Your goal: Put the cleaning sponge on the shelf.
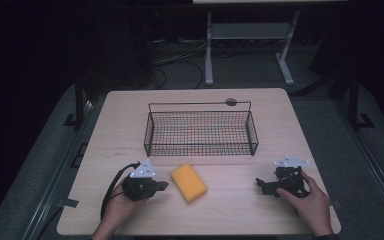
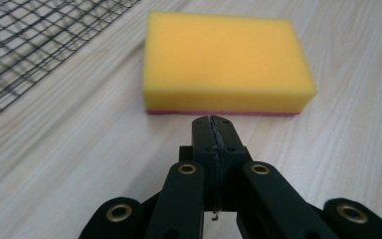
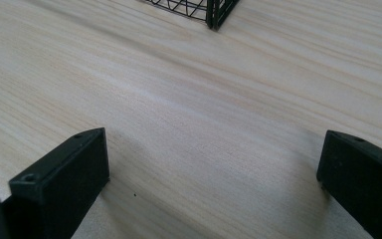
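While jaws pressed together, left hand-held gripper (image 2: 213, 122) just short of yellow sponge (image 2: 226, 62) (seemingly apart)

Light wood table (image 1: 120, 130): black wire basket (image 1: 200, 131) centre, yellow sponge (image 1: 188, 182) just in front.

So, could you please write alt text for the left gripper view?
A yellow rectangular sponge with a thin pink underside lies on a pale wooden table, just beyond the shut black jaws of the left gripper. A black wire basket fills the upper left corner.

one sponge (image 1: 188, 182), one wire basket (image 1: 201, 149), two grippers
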A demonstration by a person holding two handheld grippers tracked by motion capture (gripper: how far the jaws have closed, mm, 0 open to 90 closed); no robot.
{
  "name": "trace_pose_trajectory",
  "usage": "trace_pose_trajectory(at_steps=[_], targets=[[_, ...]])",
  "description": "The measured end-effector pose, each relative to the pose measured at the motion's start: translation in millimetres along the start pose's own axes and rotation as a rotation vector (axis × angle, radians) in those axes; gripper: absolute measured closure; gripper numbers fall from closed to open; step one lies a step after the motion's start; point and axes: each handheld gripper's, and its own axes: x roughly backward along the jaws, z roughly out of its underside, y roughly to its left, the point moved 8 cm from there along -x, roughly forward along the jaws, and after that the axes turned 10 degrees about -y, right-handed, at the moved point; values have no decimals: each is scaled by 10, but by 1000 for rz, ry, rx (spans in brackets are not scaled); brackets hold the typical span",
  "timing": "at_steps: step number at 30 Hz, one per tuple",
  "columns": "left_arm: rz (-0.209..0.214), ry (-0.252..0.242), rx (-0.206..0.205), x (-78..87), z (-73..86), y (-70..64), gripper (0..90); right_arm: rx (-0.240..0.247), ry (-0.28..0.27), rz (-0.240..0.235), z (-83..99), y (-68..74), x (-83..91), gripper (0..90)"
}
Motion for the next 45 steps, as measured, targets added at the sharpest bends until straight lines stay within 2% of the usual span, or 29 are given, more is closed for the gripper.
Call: trace_pose_trajectory(at_steps=[6,16,35,40,43,45], targets=[[36,11,-18,-97,-32,-120,895,0,0,0,0,0,0,0],[72,36,-50,-239,-64,-228,895,0,0,0,0,0,0,0],[128,34,-65,-449,-168,-416,895,0,0,0,0,0,0,0],[124,15,-62,-405,-224,-393,895,0,0,0,0,0,0,0],[102,16,-65,-348,-272,-307,896,0,0,0,0,0,0,0],[90,-1,-56,-321,-320,-251,896,0,0,0,0,0,0,0]])
